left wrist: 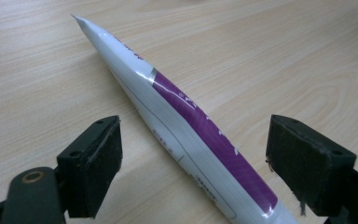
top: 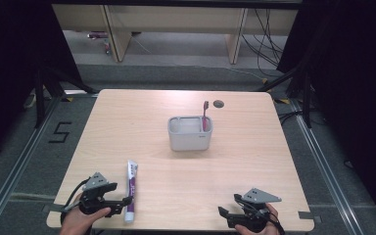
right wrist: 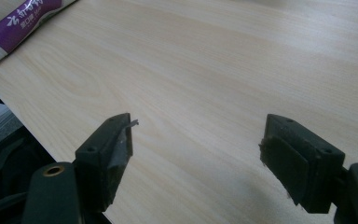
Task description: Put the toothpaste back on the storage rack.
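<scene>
**Tube straddled, not yet gripped**

We found the left gripper [left wrist: 193,154] spread wide, jaws either side of the tube [left wrist: 186,126] without touching it. The tube lay flat near the table's [top: 254,161] front edge. The right gripper [right wrist: 196,158] was released, holding nothing. The holder [top: 190,133] held a toothbrush [top: 205,115]; we judged lifting and placing remained.

Both tools, left [top: 122,201] and right [top: 227,211], held low, jaws spread wide.
</scene>
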{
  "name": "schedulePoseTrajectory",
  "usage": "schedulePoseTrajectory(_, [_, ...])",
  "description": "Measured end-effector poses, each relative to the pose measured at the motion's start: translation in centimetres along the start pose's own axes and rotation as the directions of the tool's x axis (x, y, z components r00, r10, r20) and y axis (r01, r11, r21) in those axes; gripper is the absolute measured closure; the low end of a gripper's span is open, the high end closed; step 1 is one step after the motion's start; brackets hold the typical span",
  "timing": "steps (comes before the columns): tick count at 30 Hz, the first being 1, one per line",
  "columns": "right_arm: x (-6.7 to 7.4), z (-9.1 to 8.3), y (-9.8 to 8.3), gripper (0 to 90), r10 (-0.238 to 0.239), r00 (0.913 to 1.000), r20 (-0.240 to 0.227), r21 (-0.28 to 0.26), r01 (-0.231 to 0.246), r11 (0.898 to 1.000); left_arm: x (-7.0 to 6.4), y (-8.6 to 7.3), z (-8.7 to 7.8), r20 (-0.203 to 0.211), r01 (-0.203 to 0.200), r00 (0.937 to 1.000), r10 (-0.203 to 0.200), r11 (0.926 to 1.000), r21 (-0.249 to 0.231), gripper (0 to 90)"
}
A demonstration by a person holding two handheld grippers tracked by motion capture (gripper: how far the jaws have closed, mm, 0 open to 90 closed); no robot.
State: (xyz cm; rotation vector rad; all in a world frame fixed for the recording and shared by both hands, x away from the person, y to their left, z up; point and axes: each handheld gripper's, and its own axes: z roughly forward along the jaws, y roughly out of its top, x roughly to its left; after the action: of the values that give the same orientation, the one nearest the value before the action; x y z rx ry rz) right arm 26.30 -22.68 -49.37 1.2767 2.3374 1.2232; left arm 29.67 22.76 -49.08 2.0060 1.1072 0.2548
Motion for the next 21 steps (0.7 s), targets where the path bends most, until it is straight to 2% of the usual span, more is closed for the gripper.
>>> schedulePoseTrajectory(1, [0.0,-0.2,0.0,25.2,-0.005,0.9997,0.022,0.004,0.005,1.0,0.0,0.1,0.2,-0.001,0.001,1.0,-0.001,1.0,0.001,18.5])
schedulePoseTrajectory(6, [0.1,-0.1,0.1,25.8,-0.012,0.9999,0.008,0.001,0.012,1.0,0.0,0.7,1.1,-0.031,-0.019,0.9993,0.021,0.9978,0.063,19.7])
schedulePoseTrajectory(8, [0.5,-0.2,0.1,25.9,0.046,0.9989,0.005,0.022,-0.046,0.999,0.1,0.9,1.4,-0.041,-0.018,0.9989,0.021,0.9972,0.072,20.2])
schedulePoseTrajectory(9, [0.3,-0.1,0.1,25.9,0.017,0.9998,0.004,0.011,-0.017,1.0,0.2,1.0,1.5,-0.044,-0.021,0.9987,0.025,0.9971,0.074,20.8])
schedulePoseTrajectory(11, [0.3,-0.1,0.1,25.9,0.028,0.9996,-0.002,0.013,-0.028,1.0,0.2,1.3,1.7,-0.048,-0.019,0.9986,0.023,0.9962,0.085,21.9])
schedulePoseTrajectory(12, [0.3,-0.1,0.1,25.9,0.018,0.9998,0.001,0.011,-0.018,1.0,0.3,1.4,1.7,-0.049,-0.032,0.9981,0.038,0.9943,0.101,22.2])
schedulePoseTrajectory(14, [0.4,-0.1,0.1,26.1,0.031,0.9995,-0.002,0.017,-0.031,0.999,0.3,1.6,2.0,-0.047,-0.025,0.9984,0.03,0.9939,0.107,22.9])
schedulePoseTrajectory(15, [0.3,0.0,0.1,26.1,0.016,0.9999,-0.003,0.006,-0.016,1.0,0.3,1.6,2.1,-0.057,-0.026,0.9979,0.032,0.9942,0.104,23.5])
schedulePoseTrajectory(16, [0.3,0.0,0.1,26.1,0.012,0.9999,-0.005,0.006,-0.012,1.0,0.5,1.7,2.2,-0.053,-0.029,0.9979,0.036,0.9917,0.126,24.5])
schedulePoseTrajectory(17, [0.1,0.0,0.1,26.1,-0.022,0.9997,-0.003,-0.001,0.022,1.0,0.3,1.8,2.3,-0.053,-0.028,0.998,0.035,0.9921,0.122,26.0])
schedulePoseTrajectory(18, [0.1,0.0,0.1,26.1,-0.023,0.9996,0.018,0.007,0.023,1.0,0.3,1.8,2.4,-0.052,-0.031,0.9979,0.038,0.9913,0.128,27.1])
schedulePoseTrajectory(21, [0.1,-0.1,0.1,26.3,-0.018,0.9998,-0.005,0.001,0.018,1.0,0.2,1.9,2.8,-0.056,-0.049,0.9968,0.058,0.9877,0.148,29.4])
